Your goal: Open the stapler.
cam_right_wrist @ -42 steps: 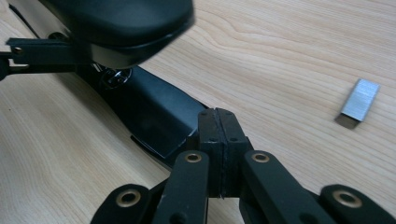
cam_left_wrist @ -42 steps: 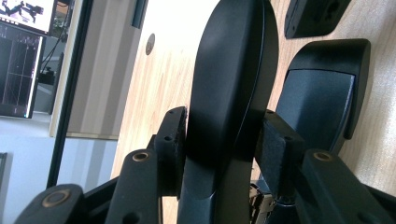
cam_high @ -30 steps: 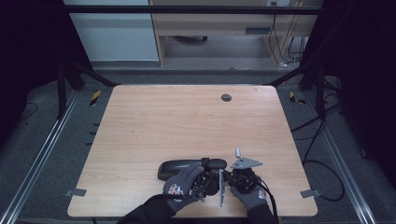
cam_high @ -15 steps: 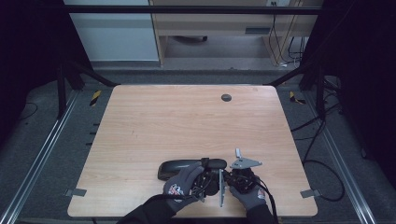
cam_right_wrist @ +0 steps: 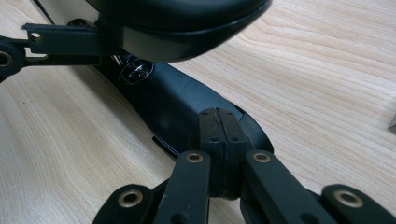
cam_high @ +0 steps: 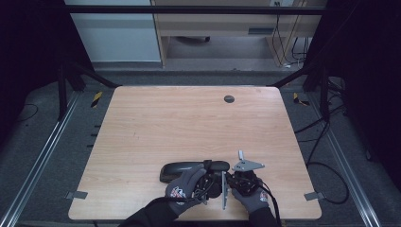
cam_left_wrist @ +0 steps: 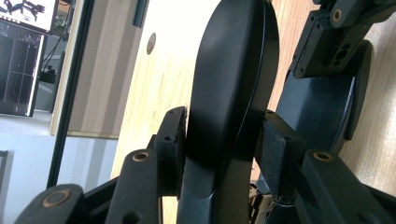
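At the bottom centre of the high view, my left tool [cam_high: 213, 182] clamps the black glasses case lid [cam_left_wrist: 233, 79], its pads pressed against both sides of the raised shell. The case's lower half [cam_right_wrist: 182, 109] lies flat on the desk [cam_high: 189, 127] under it. My right tool [cam_right_wrist: 219, 154] rests at that lower half's near edge with its pads squeezed fully together, gripping nothing I can see.
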Demonstrator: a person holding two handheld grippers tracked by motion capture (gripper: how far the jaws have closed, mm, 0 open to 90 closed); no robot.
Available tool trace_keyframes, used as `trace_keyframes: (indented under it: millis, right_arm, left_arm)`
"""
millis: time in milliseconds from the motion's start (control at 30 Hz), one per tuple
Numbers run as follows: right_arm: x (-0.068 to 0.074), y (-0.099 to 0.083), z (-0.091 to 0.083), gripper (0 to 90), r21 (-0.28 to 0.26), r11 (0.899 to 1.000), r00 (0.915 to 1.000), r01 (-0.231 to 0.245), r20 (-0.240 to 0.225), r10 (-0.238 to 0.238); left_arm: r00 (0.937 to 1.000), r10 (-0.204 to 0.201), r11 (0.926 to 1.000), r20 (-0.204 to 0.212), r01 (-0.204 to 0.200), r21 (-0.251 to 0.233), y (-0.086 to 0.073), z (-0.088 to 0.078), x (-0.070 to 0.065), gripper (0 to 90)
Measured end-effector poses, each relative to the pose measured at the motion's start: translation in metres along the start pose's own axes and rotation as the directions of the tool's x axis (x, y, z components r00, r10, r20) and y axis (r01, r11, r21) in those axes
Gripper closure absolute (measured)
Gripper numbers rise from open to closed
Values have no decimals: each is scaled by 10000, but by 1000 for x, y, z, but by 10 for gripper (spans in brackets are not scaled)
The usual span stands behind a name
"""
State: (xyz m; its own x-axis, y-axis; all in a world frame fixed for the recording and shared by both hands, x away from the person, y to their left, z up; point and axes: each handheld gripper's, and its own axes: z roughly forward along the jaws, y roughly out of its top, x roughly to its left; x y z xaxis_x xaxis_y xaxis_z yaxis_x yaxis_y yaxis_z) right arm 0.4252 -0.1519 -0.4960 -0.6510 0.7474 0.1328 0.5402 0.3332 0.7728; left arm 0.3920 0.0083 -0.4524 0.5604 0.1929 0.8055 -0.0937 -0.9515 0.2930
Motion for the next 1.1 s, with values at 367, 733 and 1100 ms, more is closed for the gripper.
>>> trace_keyframes:
  millis: [367, 733, 1100]
  right_arm:
    - [0, 0, 1, 900, -38, 9999, 9999, -135, -24, 134]
    - [0, 0, 1, 900, -29, 9998, 9998, -208, -8, 208]
    - [1, 1, 1, 900, 12, 9998, 9998, -213, 49, 213]
  left_arm:
    - [9999, -164, 9998, -9, 164, -61, -1, -2, 2, 563]
    - [9987, -503, 9984, -66, 501, -244, -4, -10, 14, 570]
    - [9910, -1338, 9896, 26, 1337, -532, -11, -21, 29, 577]
